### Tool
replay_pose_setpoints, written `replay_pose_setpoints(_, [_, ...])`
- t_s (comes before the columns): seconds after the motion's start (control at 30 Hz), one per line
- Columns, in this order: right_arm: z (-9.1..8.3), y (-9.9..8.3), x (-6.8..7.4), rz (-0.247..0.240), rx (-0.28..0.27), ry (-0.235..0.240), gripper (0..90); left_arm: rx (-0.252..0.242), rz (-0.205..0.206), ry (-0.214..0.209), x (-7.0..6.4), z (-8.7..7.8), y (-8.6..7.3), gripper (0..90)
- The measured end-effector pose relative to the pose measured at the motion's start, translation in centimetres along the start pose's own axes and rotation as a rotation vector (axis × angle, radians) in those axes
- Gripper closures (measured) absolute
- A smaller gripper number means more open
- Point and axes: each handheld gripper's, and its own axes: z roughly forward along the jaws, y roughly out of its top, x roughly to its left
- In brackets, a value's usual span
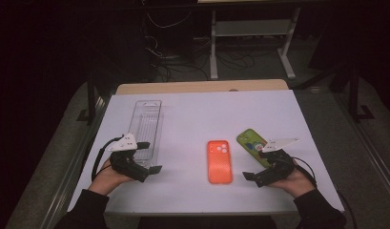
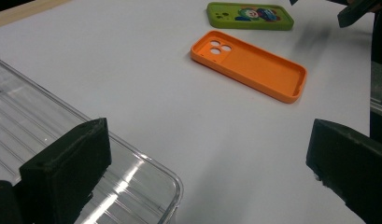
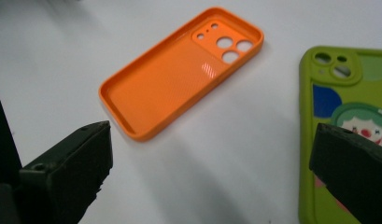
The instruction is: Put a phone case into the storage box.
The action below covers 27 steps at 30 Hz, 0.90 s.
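1. Orange phone case (image 1: 219, 161): lies mid-table, hollow side up, matte, rounded corners, camera cut-outs at far end.
2. Green case (image 1: 253, 145) near its right, printed cartoon; clear ribbed plastic tray (image 1: 146, 130) well left.
3. Left gripper (image 1: 149, 157) & right gripper (image 1: 253, 164): both jaws wide, holding nothing.

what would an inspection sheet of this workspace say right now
surface: white table top, flat and bare between the items
job's things: orange phone case lying hollow side up; green phone case printed side up; clear plastic tray, empty
clutter: nothing seen
grippers: left gripper open at the tray's near end; right gripper open, between the two cases, holding nothing
cables: black cable looping from the left gripper; more tangled on the floor beyond the table
surroundings: dark room, white frame legs behind the table
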Motion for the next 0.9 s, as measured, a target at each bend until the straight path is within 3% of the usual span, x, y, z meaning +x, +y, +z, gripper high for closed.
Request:
replay_pose_setpoints(0.2, [-0.2,1.8,-0.5,0.01,-0.028,-0.037,0.0,0.008,0.006,-0.001,-0.1,0.1,-0.1,0.0])
replay_pose_setpoints(0.6, [-0.2,4.5,-1.9,0.027,-0.023,-0.03,0.0,0.019,0.01,-0.002,-0.1,0.3,-0.1,0.0])
replay_pose_setpoints(0.9, [-0.2,6.6,-2.9,0.013,-0.027,-0.059,0.0,0.022,0.018,0.004,0.1,-0.1,-0.1,0.0])
